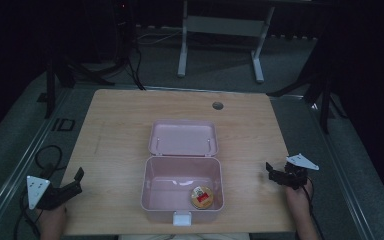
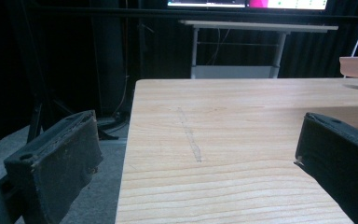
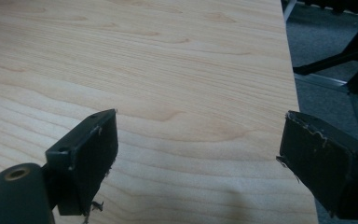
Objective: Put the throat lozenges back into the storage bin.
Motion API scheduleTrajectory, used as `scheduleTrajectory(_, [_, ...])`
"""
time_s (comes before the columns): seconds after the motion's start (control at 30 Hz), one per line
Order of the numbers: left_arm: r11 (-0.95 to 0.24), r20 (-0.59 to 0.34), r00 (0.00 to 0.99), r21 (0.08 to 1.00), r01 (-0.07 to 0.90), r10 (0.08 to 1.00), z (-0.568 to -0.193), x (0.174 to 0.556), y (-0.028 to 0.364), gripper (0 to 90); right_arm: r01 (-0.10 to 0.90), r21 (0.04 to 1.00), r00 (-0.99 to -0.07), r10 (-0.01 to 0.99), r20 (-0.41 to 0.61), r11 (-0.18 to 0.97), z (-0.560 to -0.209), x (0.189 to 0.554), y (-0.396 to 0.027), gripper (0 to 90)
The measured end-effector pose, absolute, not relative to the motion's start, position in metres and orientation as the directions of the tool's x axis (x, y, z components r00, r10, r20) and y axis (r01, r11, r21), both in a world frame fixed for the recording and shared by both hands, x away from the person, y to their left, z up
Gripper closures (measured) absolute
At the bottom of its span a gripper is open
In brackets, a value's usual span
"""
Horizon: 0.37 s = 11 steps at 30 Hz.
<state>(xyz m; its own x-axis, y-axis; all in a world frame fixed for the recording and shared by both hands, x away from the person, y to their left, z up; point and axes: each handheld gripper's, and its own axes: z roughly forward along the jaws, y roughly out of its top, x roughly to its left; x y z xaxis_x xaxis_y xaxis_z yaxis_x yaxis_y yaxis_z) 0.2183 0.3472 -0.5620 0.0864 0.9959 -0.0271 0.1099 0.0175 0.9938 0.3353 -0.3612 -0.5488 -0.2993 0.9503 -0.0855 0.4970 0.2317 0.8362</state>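
- Box (image 1: 182, 187), pink, sits at lower centre of the high view with its lid (image 1: 183, 138) swung open behind it; a round tin (image 1: 202, 197) lies in its lower right corner.
- Left gripper (image 1: 77, 180) rests at lower left, jaws spread wide, holding nothing.
- Right gripper (image 1: 272, 172) rests at lower right, jaws also wide and empty, over bare table (image 3: 168, 70).
- Risk: both grippers stand well apart from the box, so a one-sided push on the lid would likely slide the light box.
- Risk: the white latch (image 1: 182, 218) overhangs the near edge; a downward press may tip it.
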Motion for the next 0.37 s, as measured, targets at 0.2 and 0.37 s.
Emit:
scheduleTrajectory(0.2, [0.023, -0.033, 0.086, 0.994, 0.11, 0.996, -0.5621, 0.2183, 0.3477, 0.4, 0.504, 0.834, -0.288, 0.954, -0.082, 0.224, -0.5506, 0.3362, -0.3626, 11.2])
scheduleTrajectory(0.37, [0.025, -0.035, 0.086, 0.994, 0.111, 0.996, -0.5621, 0.2183, 0.3479, 0.4, 0.513, 0.827, -0.294, 0.952, -0.084, 0.231, -0.5511, 0.3374, -0.362, 11.2])
